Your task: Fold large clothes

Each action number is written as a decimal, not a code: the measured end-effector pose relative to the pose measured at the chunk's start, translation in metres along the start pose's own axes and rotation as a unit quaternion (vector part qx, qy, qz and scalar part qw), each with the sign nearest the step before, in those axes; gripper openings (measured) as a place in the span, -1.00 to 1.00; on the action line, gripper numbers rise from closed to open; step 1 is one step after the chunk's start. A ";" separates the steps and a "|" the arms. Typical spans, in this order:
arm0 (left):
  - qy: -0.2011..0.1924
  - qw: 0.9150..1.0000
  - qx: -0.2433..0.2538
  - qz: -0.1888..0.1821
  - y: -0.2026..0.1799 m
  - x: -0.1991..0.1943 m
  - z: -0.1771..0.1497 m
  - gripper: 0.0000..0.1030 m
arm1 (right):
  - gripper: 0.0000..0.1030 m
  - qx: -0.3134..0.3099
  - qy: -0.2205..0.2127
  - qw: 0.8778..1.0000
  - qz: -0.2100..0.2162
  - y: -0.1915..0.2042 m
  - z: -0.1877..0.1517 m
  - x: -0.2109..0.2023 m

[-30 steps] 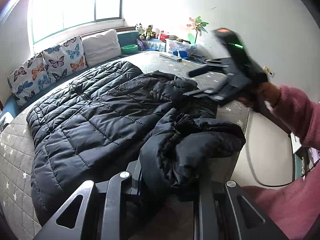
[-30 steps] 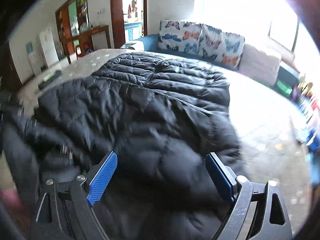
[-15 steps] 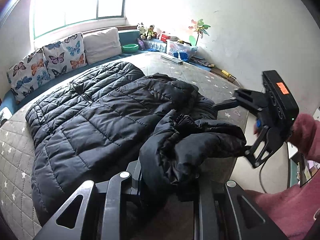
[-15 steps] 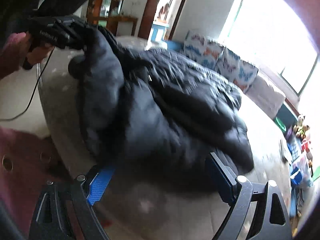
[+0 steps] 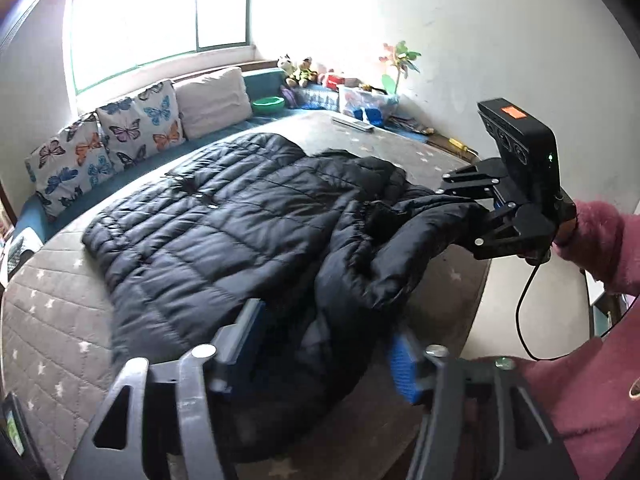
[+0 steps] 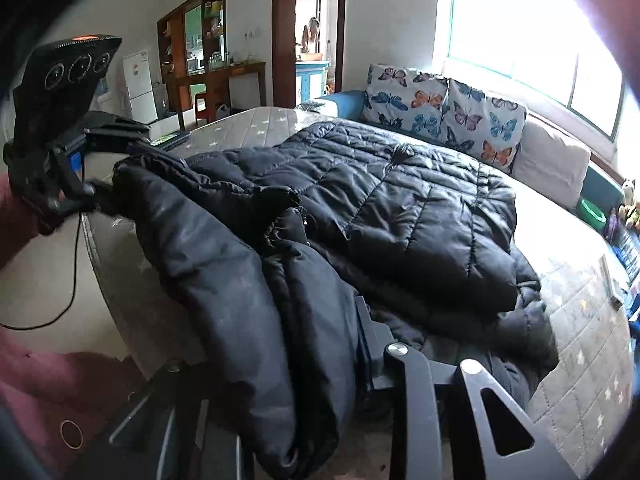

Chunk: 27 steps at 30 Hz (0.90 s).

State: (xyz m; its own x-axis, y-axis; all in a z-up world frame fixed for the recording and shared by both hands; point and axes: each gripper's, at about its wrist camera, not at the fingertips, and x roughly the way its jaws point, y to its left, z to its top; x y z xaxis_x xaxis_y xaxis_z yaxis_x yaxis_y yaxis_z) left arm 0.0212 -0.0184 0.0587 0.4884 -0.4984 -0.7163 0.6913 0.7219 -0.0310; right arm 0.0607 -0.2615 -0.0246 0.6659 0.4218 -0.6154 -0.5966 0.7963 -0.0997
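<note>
Folding barely begun: black puffer jacket (image 5: 224,224) mostly spread on the bed (image 5: 48,320), right gripper (image 5: 486,210) clamped on its sleeve, left gripper (image 5: 324,344) just opened, pads apart

A large black quilted puffer coat (image 5: 224,236) lies spread across the grey star-patterned bed (image 5: 52,332), its stitched panels mostly flat toward the far side; the near part is bunched and rumpled at the bed's edge; one puffy sleeve (image 5: 420,236) is lifted off the heap and stretched sideways, its end pinched, while another thick fold (image 6: 256,320) hangs over the bed's near edge.
</note>
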 end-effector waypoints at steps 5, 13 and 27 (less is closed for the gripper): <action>0.010 0.995 0.079 0.059 -0.012 0.004 -0.023 0.71 | -0.45 0.011 -0.002 1.000 0.000 -0.004 0.006 0.001; 0.020 0.966 0.173 0.194 -0.041 0.029 -0.070 0.95 | -0.47 0.042 -0.014 0.999 0.013 -0.018 0.018 -0.002; 0.006 0.964 0.157 0.213 -0.002 0.041 -0.078 1.00 | -0.47 0.057 -0.023 0.998 0.013 -0.023 0.023 -0.005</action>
State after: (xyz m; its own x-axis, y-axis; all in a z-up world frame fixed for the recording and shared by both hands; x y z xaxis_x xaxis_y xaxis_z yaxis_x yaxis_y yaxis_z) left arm -0.0021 -0.0029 -0.0255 0.7589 -0.1814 -0.6254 0.5572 0.6779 0.4796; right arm 0.0813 -0.2716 -0.0008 0.6727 0.4605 -0.5792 -0.5605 0.8281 0.0073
